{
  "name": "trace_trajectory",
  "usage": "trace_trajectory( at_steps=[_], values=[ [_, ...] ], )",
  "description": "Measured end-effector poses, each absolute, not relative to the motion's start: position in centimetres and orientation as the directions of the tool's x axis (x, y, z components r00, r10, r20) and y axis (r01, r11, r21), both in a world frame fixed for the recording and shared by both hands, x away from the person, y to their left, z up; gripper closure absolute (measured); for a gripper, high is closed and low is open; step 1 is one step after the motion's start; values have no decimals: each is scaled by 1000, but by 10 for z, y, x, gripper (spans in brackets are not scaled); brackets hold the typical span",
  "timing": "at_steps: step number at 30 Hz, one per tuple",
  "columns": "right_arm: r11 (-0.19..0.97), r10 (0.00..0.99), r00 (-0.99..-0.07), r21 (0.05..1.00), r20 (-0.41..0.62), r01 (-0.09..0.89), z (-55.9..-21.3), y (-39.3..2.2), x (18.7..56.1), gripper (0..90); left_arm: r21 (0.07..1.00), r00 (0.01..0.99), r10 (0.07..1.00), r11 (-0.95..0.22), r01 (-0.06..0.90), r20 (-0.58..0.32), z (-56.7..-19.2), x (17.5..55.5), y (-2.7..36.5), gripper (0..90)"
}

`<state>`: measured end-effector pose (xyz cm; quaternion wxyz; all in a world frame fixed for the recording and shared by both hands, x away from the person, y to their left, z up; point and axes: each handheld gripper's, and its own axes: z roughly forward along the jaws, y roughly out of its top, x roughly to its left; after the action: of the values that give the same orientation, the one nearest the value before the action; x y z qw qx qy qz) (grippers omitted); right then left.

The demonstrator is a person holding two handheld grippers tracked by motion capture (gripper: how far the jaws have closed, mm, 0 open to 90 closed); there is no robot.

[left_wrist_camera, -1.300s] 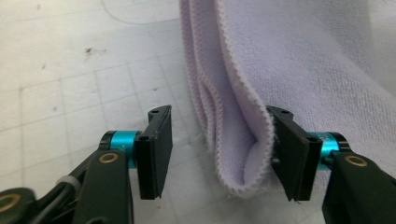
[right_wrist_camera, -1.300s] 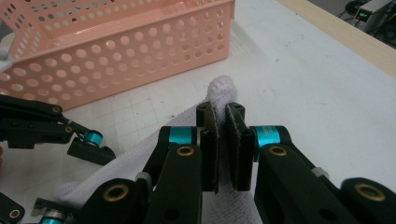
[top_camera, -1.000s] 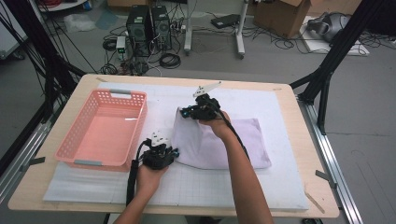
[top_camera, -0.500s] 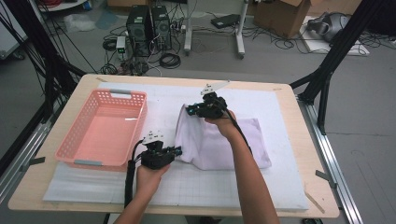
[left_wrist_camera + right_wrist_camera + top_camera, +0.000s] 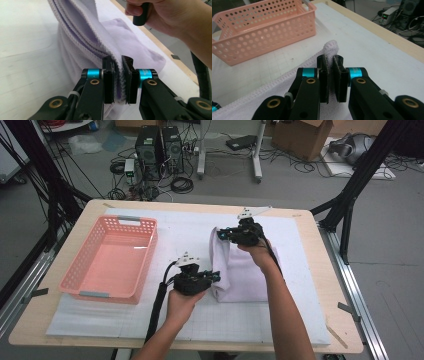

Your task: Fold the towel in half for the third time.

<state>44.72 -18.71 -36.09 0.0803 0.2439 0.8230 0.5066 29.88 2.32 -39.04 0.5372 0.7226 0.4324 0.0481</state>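
A lavender towel (image 5: 242, 277) lies on the white mat in the middle of the table, its left edge lifted off the mat. My left gripper (image 5: 214, 277) is shut on the near left corner; in the left gripper view the folded towel edge (image 5: 82, 35) is pinched between the pads of that gripper (image 5: 119, 62). My right gripper (image 5: 220, 234) is shut on the far left corner, and in the right gripper view a tuft of towel (image 5: 331, 46) sticks up between the jaws of that gripper (image 5: 331, 60). The other hand (image 5: 162, 15) holds its gripper beyond the towel.
A pink perforated basket (image 5: 137, 220) stands at the left of the table, with nothing in it; its wall (image 5: 269, 35) shows in the right gripper view. The white grid mat (image 5: 180, 235) covers most of the wooden tabletop. Cables and computers sit on the floor behind.
Both grippers have moved to the right and risen, carrying the towel's left edge up and over toward the rest of the towel.
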Motion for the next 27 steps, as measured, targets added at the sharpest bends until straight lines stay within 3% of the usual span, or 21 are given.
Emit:
trace_trajectory(
  at_steps=[17,19,21,24,27],
  values=[
    [333,622,-777,863,101,379,-380,-264,439,844,809,676,651,-158,566,-346,-402,318,-68,773],
    [330,638,-764,859,102,391,-384,-271,438,843,812,690,636,-164,560,-347,-406,319,-74,690],
    [324,648,-754,858,106,399,-388,-279,437,844,827,705,620,-153,540,-345,-406,318,-75,542],
    [321,668,-737,852,106,413,-395,-290,436,844,852,724,608,-144,504,-326,-400,314,-70,430],
    [312,687,-718,848,109,428,-400,-300,435,844,884,739,604,-116,452,-299,-389,309,-54,419]
  ],
)
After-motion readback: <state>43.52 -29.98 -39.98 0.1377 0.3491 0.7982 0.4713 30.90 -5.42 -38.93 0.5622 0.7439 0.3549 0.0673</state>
